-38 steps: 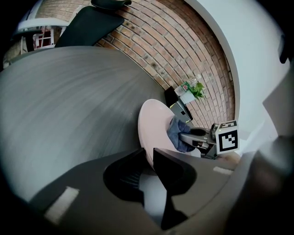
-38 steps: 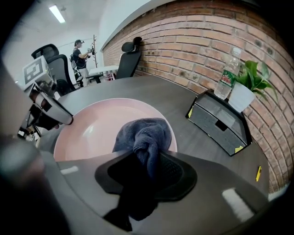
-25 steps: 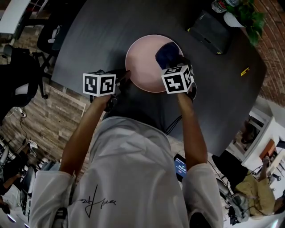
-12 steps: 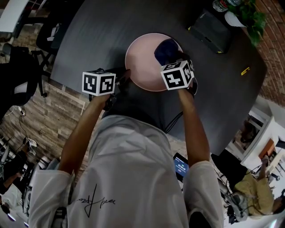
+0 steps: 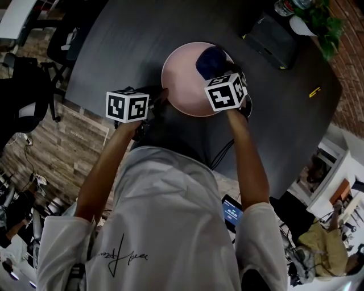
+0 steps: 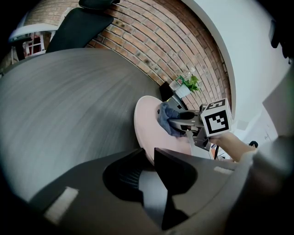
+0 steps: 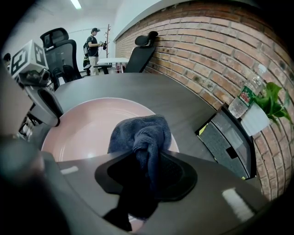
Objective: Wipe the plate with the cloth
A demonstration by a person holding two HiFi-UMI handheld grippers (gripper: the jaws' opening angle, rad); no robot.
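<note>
A pink plate lies on the dark round table. My left gripper is at the plate's near-left rim, and in the left gripper view the jaws are closed on that rim. A dark blue cloth rests on the plate's far-right part. My right gripper is shut on it; in the right gripper view the cloth bunches up between the jaws and spreads onto the plate. The left gripper view shows the right gripper with the cloth.
A flat black case lies on the table beyond the plate, with a water bottle and a potted plant by the brick wall. A small yellow item lies at the right. Office chairs stand left of the table.
The right gripper and the cloth have shifted a little toward the plate's far side. The left gripper has stayed at the rim.
</note>
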